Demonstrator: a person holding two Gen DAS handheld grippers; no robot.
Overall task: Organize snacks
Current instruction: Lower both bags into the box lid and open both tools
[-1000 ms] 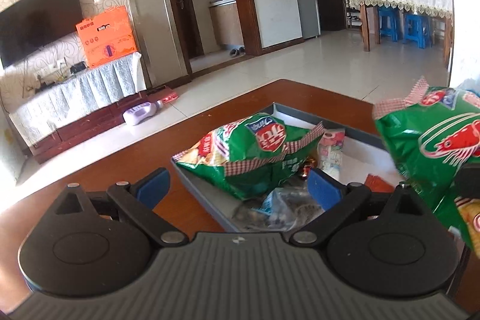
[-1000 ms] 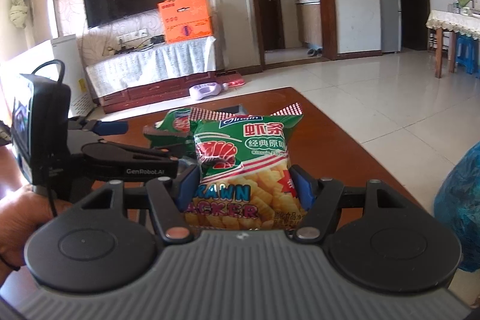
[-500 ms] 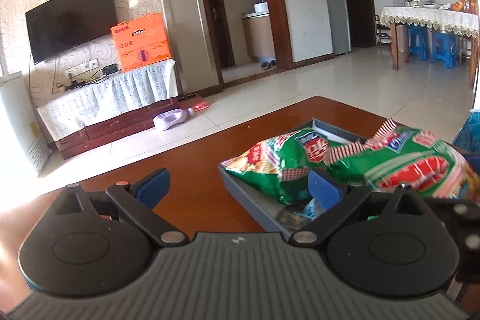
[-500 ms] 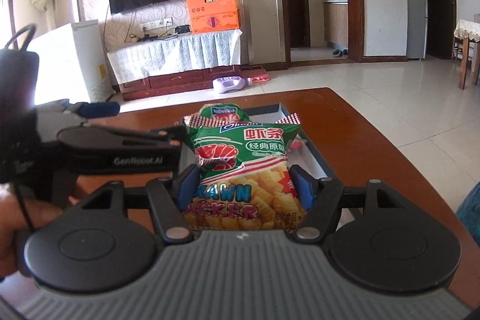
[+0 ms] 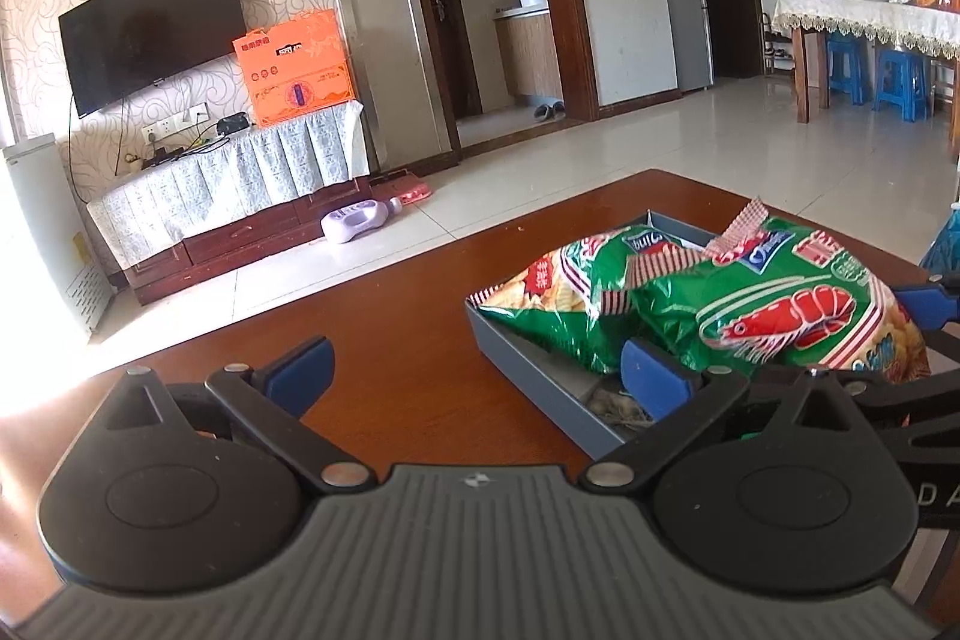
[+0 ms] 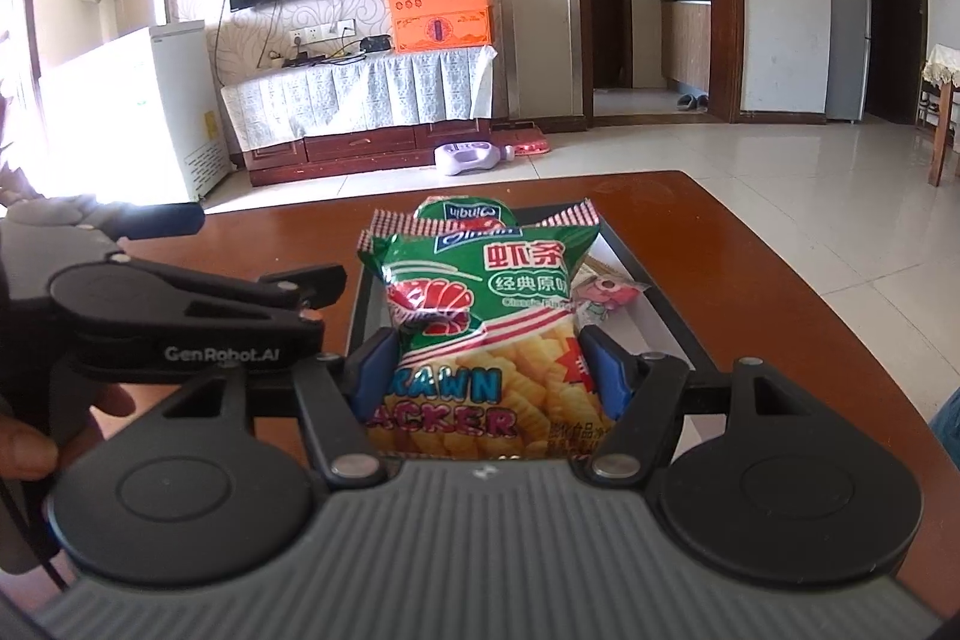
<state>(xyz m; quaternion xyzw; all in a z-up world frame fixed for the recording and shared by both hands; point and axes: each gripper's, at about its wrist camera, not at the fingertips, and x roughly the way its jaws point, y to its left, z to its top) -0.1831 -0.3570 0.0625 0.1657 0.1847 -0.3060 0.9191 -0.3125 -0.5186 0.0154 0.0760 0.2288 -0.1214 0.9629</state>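
from my left wrist view, the near prawn cracker bag (image 5: pixel 774 307) covers most of the grey tray (image 5: pixel 528 370) and half of the second green bag (image 5: pixel 558 304) behind it. something dark and crinkled in the tray's near corner (image 5: pixel 618 403) i can't identify. from the right wrist view, the bag's bottom edge disappears behind the gripper body, and a small pink packet (image 6: pixel 606 295) is too blurred to read. my left hand (image 6: pixel 36 436) is cut off by the edge.

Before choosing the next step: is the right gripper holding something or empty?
Holding: the right gripper is shut on the prawn cracker bag, over the tray.
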